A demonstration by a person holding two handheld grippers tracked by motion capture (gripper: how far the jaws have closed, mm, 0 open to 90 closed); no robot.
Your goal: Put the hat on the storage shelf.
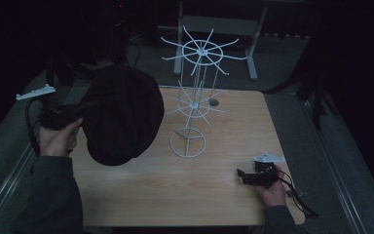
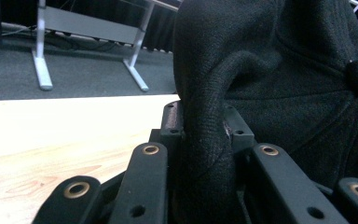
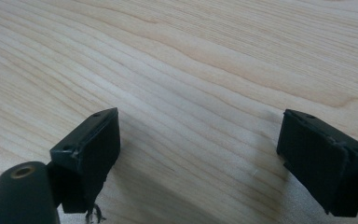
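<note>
Item: black knit cap, soft, light, limp, held aloft left of the white wire rack by the left gripper, jaws pinched on its folded edge, the likeliest hold; right gripper jaws wide, empty, over the wooden table.

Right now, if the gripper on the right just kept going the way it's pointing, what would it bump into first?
Probably nothing close by. The right gripper, jaws open and empty, points left, low over the bare wooden table. The white wire rack stands farther back, seemingly off that line, though depth is unclear.
</note>
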